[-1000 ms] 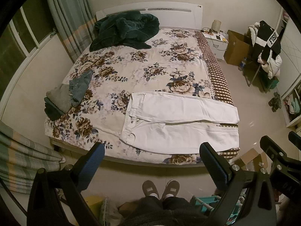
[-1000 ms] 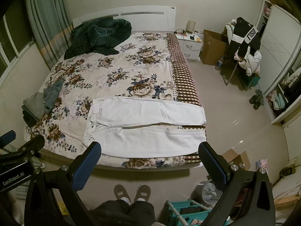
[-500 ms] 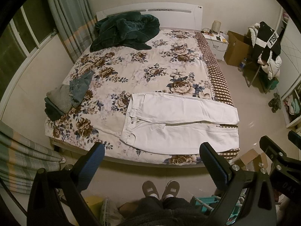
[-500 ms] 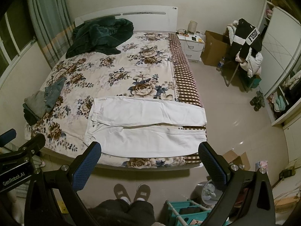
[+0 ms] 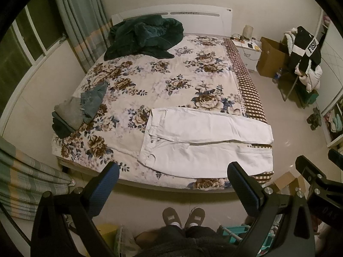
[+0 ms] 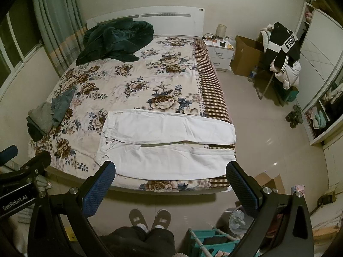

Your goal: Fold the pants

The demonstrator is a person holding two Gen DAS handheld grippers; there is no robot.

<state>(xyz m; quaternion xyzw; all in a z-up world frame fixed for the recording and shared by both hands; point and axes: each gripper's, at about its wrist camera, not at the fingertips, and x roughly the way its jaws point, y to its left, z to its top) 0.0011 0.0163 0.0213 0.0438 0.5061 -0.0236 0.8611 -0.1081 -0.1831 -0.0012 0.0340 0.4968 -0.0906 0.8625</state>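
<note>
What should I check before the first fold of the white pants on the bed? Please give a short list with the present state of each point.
1. Pants lie flat on the bed, legs side by side: ok.
2. Waistband to the left, hems to the right near the bed edge: ok.
3. Left gripper open and holding nothing: ok.
4. Right gripper open and holding nothing: ok.
5. Both grippers close enough to grasp: not ok, they hang off the pants, above the floor.
6. Nothing lies on the pants; the clothes pile sits apart to the left: ok.
</note>
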